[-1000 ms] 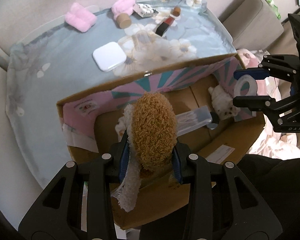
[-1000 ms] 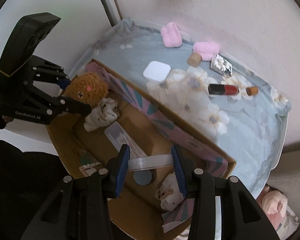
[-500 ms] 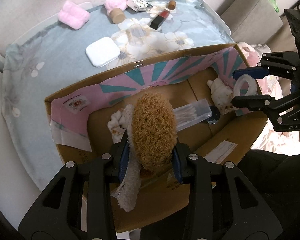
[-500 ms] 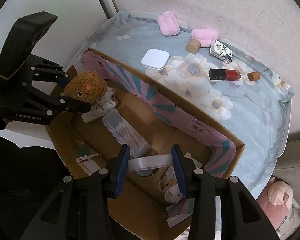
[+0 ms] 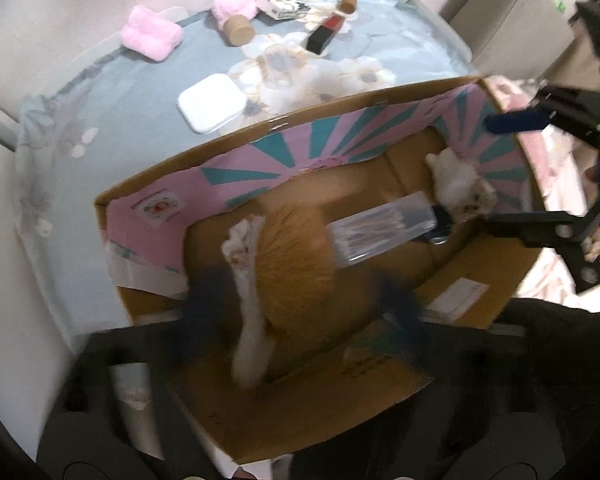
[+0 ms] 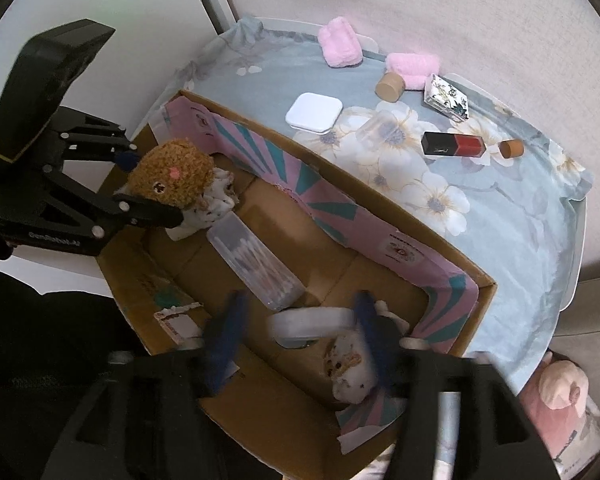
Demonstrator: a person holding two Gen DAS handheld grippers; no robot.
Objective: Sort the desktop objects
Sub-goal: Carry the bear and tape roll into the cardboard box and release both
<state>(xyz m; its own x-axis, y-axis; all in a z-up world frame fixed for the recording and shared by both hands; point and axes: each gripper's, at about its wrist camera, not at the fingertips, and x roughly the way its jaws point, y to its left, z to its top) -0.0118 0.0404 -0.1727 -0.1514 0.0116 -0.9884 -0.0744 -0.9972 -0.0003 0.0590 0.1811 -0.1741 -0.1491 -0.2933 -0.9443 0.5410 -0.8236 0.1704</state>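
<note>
A cardboard box (image 5: 380,98) with a pink and teal lining stands on the flowered table. My left gripper (image 5: 296,300) is over its left end, motion-blurred, with its fingers spread wide; the brown plush toy (image 5: 296,256) lies between them. In the right wrist view the toy (image 6: 172,172) still sits between the left gripper's fingers (image 6: 148,184). My right gripper (image 6: 300,332) is over the box's right end, its fingers spread apart, and the clear tape roll (image 6: 312,320) lies loose between them. A clear cotton-swab case (image 6: 256,268) and a white plush toy (image 6: 352,368) lie in the box.
On the table beyond the box lie a white square case (image 6: 314,112), a red lipstick (image 6: 452,146), two pink fluffy pieces (image 6: 340,48), a cork-coloured lid (image 6: 389,87), a small patterned box (image 6: 446,98) and a clear cup (image 6: 378,128). A beige chair (image 5: 496,24) stands at the right.
Both grippers have opened over the box. The left one's fingers have spread away from the brown plush toy and the right one's from the tape roll. Both views are now blurred.
</note>
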